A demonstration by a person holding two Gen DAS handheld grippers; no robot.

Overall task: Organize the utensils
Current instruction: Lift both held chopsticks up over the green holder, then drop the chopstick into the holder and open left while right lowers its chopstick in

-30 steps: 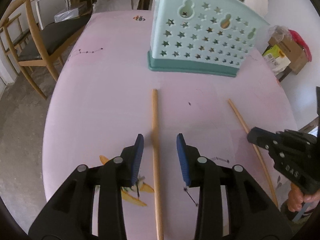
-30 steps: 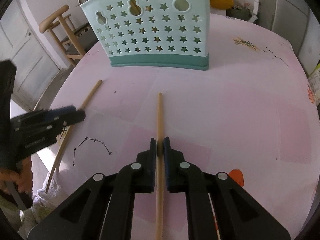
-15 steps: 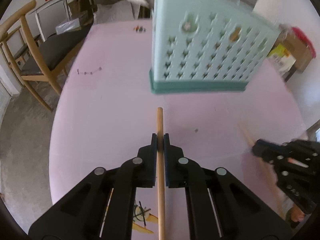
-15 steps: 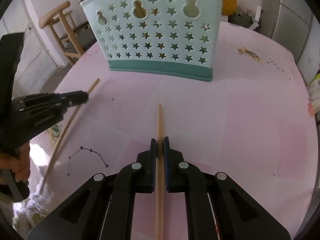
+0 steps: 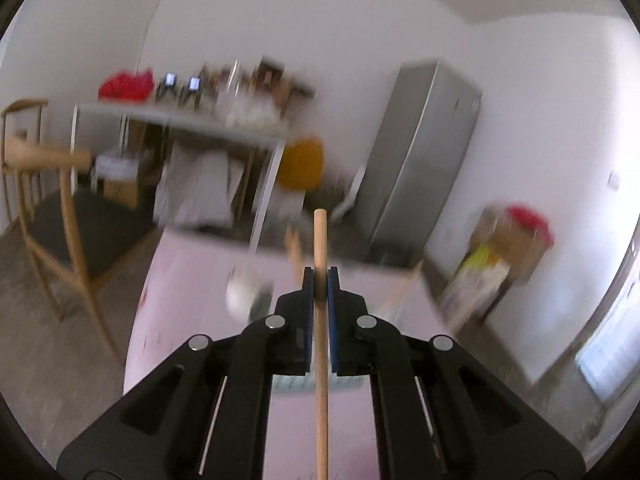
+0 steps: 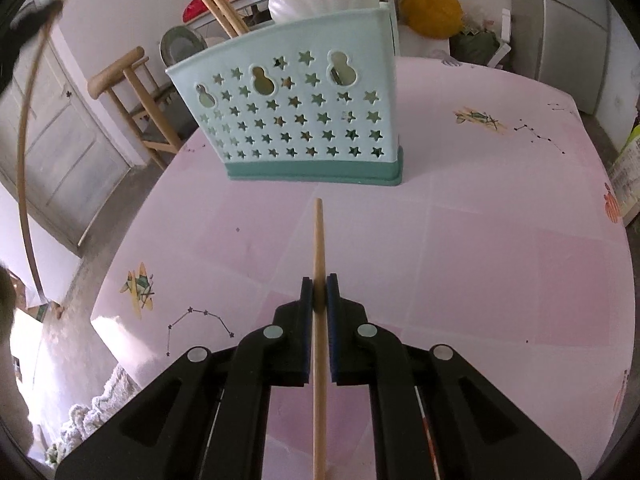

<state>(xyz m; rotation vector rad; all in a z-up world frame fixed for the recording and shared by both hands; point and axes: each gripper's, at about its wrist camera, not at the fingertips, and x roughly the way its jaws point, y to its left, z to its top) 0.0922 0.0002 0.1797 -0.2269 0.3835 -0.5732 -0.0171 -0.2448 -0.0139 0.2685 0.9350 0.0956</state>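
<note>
left gripper clamps chopstick, raised | right gripper clamps stick over bare table | caddy far

Left hand-held gripper and right hand-held gripper, matte black angular arms, blue pads, round silver screws

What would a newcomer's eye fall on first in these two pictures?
The pale green plastic basket with star-shaped holes standing upright on the pink table. Next, each black gripper, right and left, shut on a thin wooden stick.
</note>
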